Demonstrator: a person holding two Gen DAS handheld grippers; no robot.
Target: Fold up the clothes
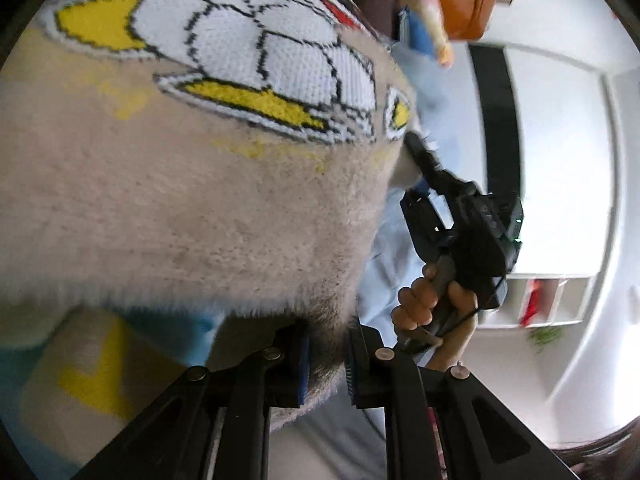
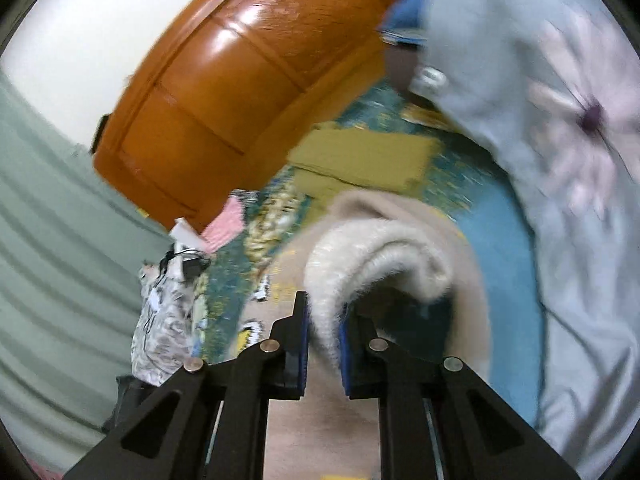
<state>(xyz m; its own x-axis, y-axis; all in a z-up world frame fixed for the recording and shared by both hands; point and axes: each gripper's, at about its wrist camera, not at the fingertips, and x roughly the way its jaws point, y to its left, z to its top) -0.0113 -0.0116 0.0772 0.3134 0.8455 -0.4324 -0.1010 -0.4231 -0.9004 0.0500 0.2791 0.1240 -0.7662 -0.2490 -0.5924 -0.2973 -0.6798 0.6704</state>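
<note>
I had the beige knit sweater (image 1: 192,200) pinched in both tools and lifted off the patterned bedspread (image 2: 440,168). The left hand-held gripper (image 1: 326,364) was closed on a fuzzy edge of it, and the right hand-held gripper (image 2: 323,356) was closed on a rolled hem or cuff; I could not tell which. To fold well, I judged I should keep both corners level and taut so the panel hung flat, then lay it down without twisting. Room was tight: the orange wooden headboard (image 2: 224,92) stood close ahead, a pale blue flowered garment (image 2: 560,160) crowded the right side, and a patterned cloth (image 2: 164,320) lay to the left.
</note>
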